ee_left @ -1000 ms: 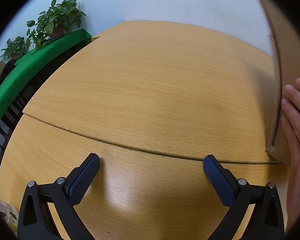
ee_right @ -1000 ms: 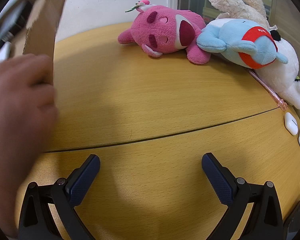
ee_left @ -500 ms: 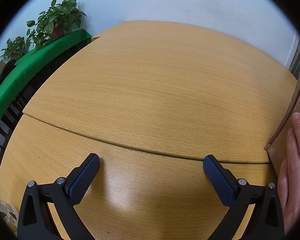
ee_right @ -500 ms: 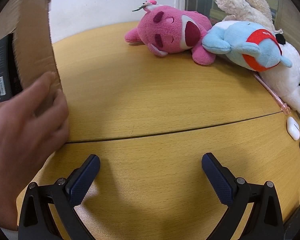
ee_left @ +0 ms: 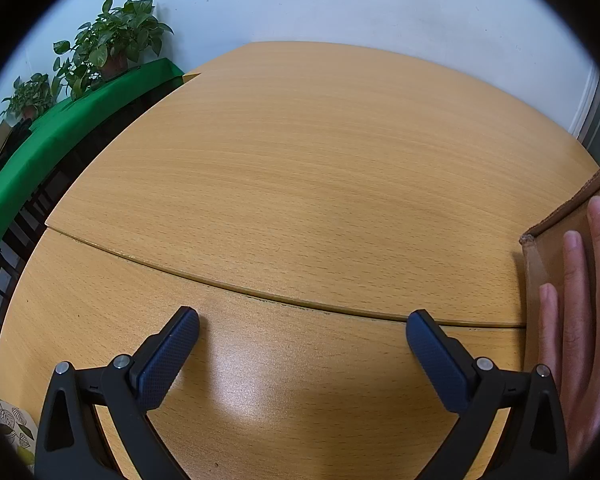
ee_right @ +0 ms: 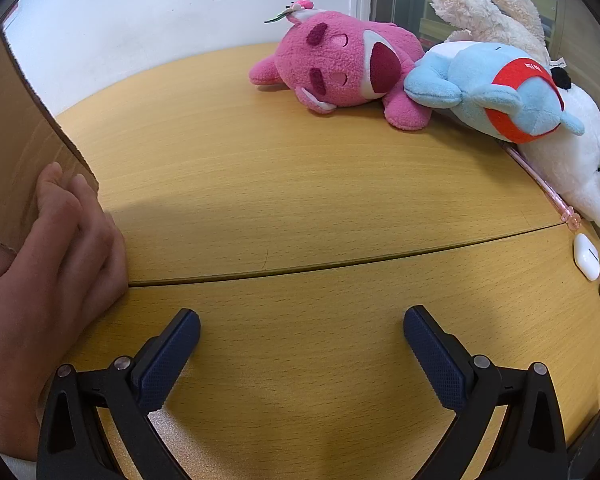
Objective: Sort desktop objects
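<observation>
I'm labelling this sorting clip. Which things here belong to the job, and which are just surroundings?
Job:
cardboard box, steadied by a hand
pink plush
blue plush
white plush
white earbud case
pink pen

Surroundings:
potted plants
green cloth
wall

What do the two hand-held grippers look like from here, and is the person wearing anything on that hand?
Both look alike: the left hand-held gripper and right hand-held gripper have black angular frames with silver screw heads and dark blue textured pads. No cables show. The bare hand has no glove; a light cuff edge shows at its wrist.
</observation>
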Available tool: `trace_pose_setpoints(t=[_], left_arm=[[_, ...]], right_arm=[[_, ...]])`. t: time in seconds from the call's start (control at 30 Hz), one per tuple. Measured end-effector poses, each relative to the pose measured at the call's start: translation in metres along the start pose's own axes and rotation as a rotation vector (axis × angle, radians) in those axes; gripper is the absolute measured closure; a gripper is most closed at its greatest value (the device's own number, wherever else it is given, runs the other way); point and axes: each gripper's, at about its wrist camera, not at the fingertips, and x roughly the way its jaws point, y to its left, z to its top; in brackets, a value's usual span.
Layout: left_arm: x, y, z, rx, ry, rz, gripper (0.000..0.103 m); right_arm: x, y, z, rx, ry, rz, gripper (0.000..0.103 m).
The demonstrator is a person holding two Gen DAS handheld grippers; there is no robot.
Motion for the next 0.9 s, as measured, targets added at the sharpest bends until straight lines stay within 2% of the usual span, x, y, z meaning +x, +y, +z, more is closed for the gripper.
trace_pose_setpoints(t=[0.9], left_arm=[[0.0021, -0.0022, 0.0014, -0.001, -0.001, 0.001, 0.0]], right_arm=[[0.0023, 0.0007, 0.0028, 0.0, 0.0, 0.0, 0.0]])
